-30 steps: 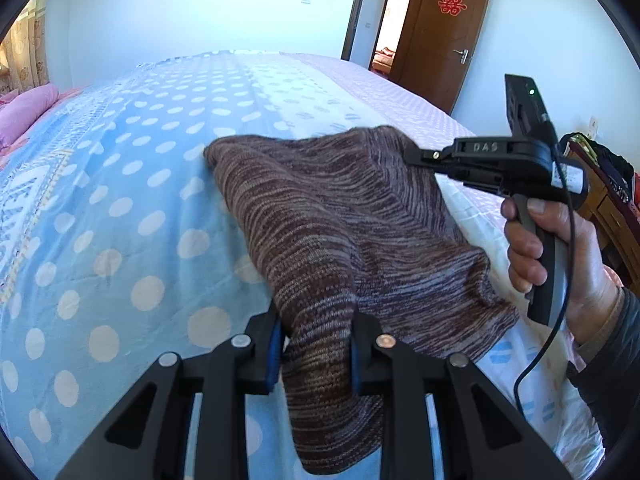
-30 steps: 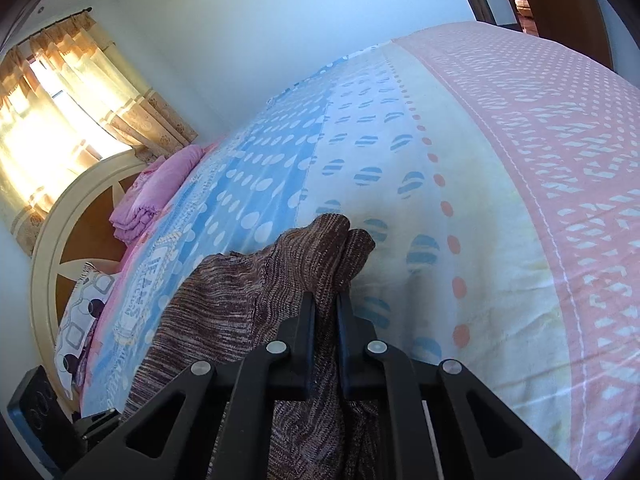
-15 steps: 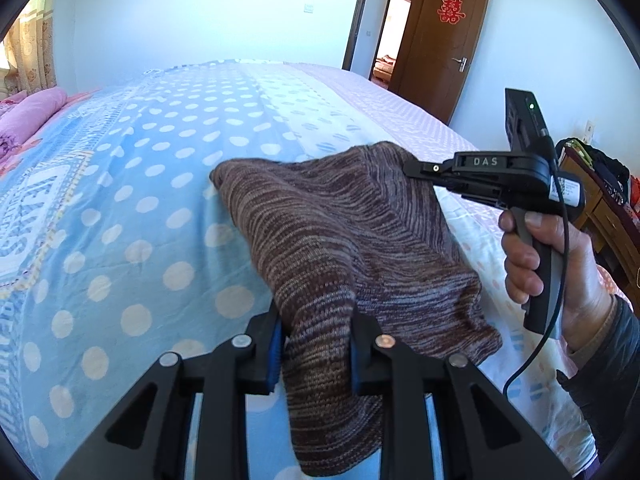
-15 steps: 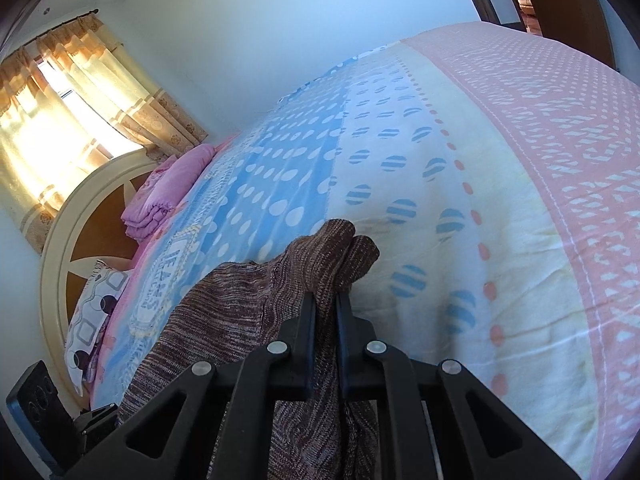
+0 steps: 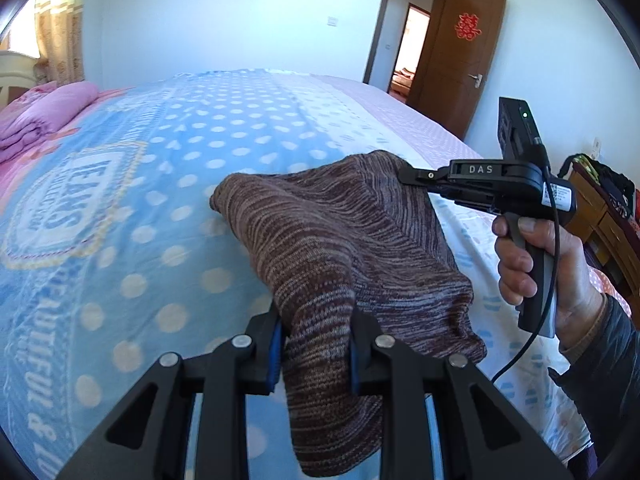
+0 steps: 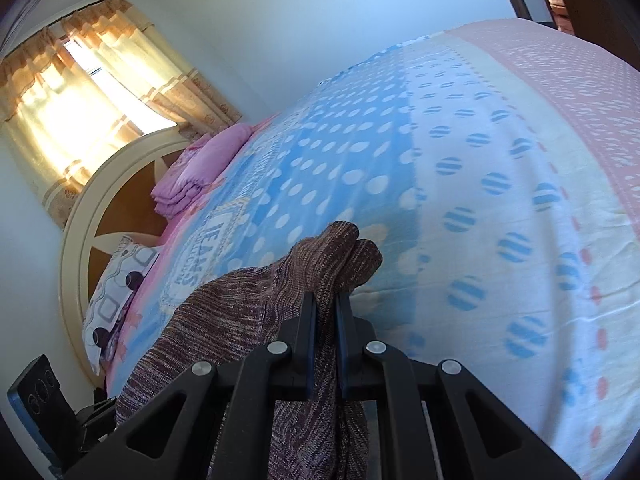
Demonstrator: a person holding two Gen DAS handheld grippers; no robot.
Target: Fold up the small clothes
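The bed [image 5: 168,184], under a dotted blue, white and pink cover, spreads wide and bare beyond the garment toward the far wall; folded pink bedding [image 5: 44,116] lies near the headboard [image 6: 100,208]. The brown knit garment [image 5: 340,248] hangs stretched between both grippers above the bed's near edge. The left gripper [image 5: 316,344] has its jaws clamped on a thick bunched fold. The right gripper [image 6: 325,340] has its jaws nearly together, pinching a thin edge.
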